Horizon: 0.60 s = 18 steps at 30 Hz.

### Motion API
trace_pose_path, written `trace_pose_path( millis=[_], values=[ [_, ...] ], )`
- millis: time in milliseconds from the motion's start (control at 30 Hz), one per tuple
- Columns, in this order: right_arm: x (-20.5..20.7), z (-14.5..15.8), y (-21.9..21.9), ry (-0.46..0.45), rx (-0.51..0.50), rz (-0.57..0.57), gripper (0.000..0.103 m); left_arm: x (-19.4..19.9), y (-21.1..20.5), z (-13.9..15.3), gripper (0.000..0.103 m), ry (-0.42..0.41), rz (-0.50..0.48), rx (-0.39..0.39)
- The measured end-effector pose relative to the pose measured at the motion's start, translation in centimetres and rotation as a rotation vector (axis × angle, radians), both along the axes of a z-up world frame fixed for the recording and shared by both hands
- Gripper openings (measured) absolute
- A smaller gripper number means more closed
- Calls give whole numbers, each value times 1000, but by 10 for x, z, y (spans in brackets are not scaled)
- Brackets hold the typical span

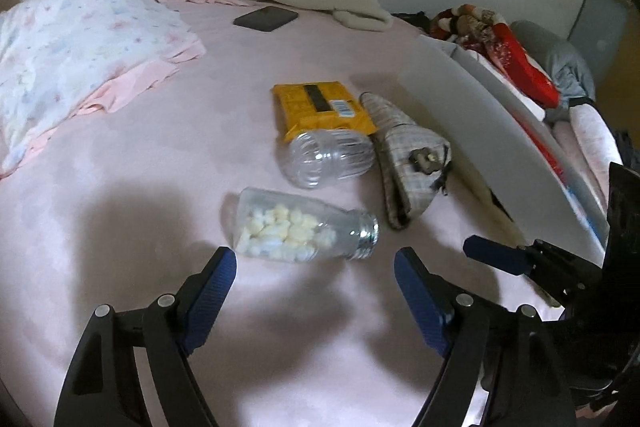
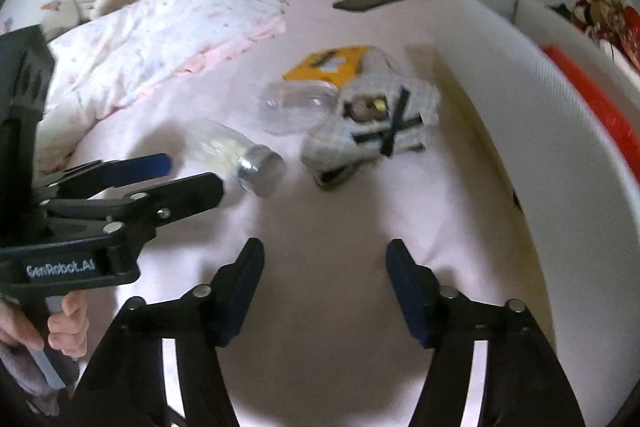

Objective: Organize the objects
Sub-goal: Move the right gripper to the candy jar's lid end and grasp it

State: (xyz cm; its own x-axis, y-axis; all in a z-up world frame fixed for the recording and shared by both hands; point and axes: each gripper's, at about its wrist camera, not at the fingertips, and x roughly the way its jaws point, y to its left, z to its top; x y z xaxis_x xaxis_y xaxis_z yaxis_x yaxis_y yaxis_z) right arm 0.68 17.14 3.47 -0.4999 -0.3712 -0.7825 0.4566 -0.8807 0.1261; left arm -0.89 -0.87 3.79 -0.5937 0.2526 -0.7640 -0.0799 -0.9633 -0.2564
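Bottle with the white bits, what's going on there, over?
Left gripper open, just short of bottle. Right gripper open, empty. Bottle on its side, capless. Nothing blocking; empty jar and pouch lie behind.

left black two-finger gripper with blue ribbed pads (image 1: 315, 265): jaws spread wide, nothing between them, pointing forward and down. right black two-finger gripper with blue pads (image 2: 325, 257): jaws likewise spread, holding nothing. bare left hand (image 2: 60, 327) grips the left handle from below.
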Motion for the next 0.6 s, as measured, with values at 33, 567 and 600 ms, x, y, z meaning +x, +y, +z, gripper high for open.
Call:
trace_pose_path(
  millis=[33, 567, 600],
  values=[
    [1, 3, 0, 12, -14, -5, 62, -3, -1, 0, 80, -9, -6, 12],
    [-45, -13, -57, -82, -76, 159, 62, -46, -56, -11, 66, -99, 40, 154],
    [-46, -15, -57, -87, -81, 154, 62, -47, -51, -14, 59, -111, 24, 154]
  ],
)
